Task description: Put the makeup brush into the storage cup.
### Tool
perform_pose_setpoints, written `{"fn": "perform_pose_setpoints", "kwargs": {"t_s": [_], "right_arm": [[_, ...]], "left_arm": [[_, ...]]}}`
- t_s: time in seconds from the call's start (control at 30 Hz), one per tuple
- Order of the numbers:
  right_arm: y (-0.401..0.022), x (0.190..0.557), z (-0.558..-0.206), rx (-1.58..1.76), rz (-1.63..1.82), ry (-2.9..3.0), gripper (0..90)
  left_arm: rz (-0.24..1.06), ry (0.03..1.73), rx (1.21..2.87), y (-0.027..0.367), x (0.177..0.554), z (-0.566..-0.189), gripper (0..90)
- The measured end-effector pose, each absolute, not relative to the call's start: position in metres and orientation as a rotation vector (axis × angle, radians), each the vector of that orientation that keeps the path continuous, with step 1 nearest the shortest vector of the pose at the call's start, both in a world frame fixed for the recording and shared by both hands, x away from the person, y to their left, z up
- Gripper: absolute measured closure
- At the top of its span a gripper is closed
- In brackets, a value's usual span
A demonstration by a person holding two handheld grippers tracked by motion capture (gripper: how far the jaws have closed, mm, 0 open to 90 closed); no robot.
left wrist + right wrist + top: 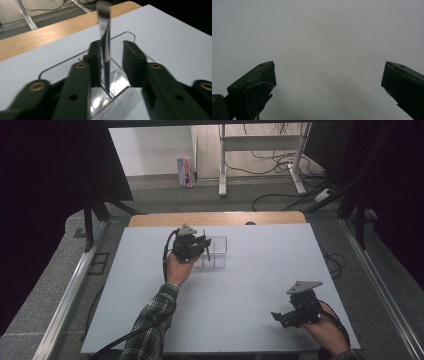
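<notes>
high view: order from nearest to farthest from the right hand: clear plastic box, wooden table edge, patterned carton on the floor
Measured from the right hand:
1. Clear plastic box, up and to the left on the white sheet, at the left tongs.
2. Wooden table edge, along the far side.
3. Patterned carton, on the floor by the back wall.

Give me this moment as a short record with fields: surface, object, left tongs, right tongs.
surface: pale grey table with a wooden edge at the far side
object: clear plastic holder, far centre of the table
left tongs: at the holder, jaws either side of its upright clear wall, a gap showing on one side
right tongs: near right corner, jaws wide apart over bare table, holding nothing
</notes>
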State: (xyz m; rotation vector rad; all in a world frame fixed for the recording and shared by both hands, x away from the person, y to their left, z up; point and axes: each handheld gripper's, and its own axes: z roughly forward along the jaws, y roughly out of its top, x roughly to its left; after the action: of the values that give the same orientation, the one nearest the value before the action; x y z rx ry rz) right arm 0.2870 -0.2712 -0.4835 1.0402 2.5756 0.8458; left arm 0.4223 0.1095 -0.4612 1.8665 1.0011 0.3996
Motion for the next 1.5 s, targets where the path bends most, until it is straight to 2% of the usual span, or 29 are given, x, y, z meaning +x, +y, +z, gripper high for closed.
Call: {"fn": "perform_pose_setpoints", "kwargs": {"t_s": [0.03,0.07,0.2,0.43,0.47,0.63,1.5], "right_arm": [[-0.271,0.287,-0.483,1.04,0.847,2.574,0.0],[-0.271,0.287,-0.483,1.04,0.847,2.574,0.0],[-0.271,0.287,-0.483,1.04,0.849,2.572,0.0],[-0.271,0.287,-0.484,1.042,0.848,2.574,0.0],[-0.271,0.287,-0.484,1.042,0.848,2.574,0.0],[-0.272,0.287,-0.483,1.045,0.847,2.572,0.0],[-0.272,0.287,-0.483,1.076,0.886,2.559,0.0]], "left_arm": [[0.408,1.004,1.865,0.11,0.422,-0.46,57.3],[0.414,1.005,1.868,0.11,0.422,-0.459,57.3],[0.435,1.013,1.882,0.11,0.423,-0.455,37.5],[0.413,1.035,1.893,0.114,0.427,-0.451,16.1],[0.417,1.041,1.896,0.113,0.427,-0.45,16.1],[0.406,1.045,1.908,0.113,0.427,-0.448,2.9],[0.393,1.003,2.003,0.122,0.417,-0.447,0.0]]}}
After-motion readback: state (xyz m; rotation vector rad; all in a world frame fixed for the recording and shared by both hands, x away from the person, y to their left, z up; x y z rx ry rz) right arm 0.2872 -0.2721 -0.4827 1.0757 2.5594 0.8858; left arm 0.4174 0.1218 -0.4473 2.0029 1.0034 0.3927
